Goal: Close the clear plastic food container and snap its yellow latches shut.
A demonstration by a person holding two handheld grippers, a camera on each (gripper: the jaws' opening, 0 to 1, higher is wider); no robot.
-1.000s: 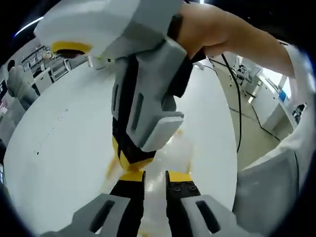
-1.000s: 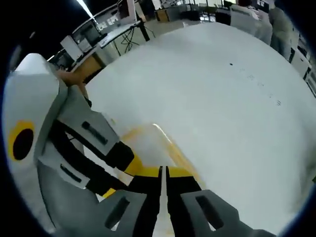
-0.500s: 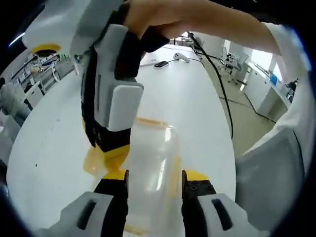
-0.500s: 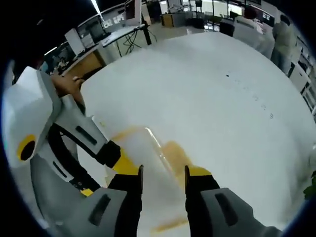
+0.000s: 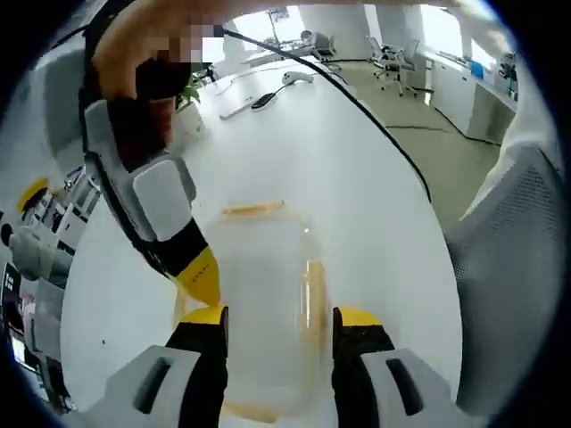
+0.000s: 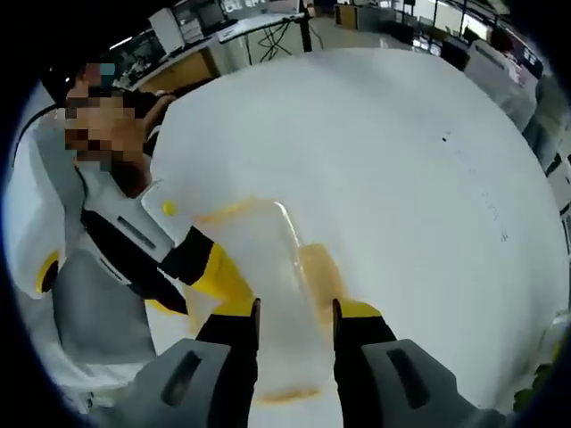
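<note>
We see the clear container lying on the white table, between the parted jaws of our left gripper and right gripper, neither visibly clamping it.

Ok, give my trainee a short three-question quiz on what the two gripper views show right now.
1. True or false: the container sits on the white table.
2. In the left gripper view, the left hand-held gripper has its jaws: A) pressed together, B) apart with the container between them, C) clamped on a cable.
3. What colour are the latches on the container?

Key
1. True.
2. B. The right hand-held gripper also has its jaws apart in its own view.
3. Yellow.
</note>
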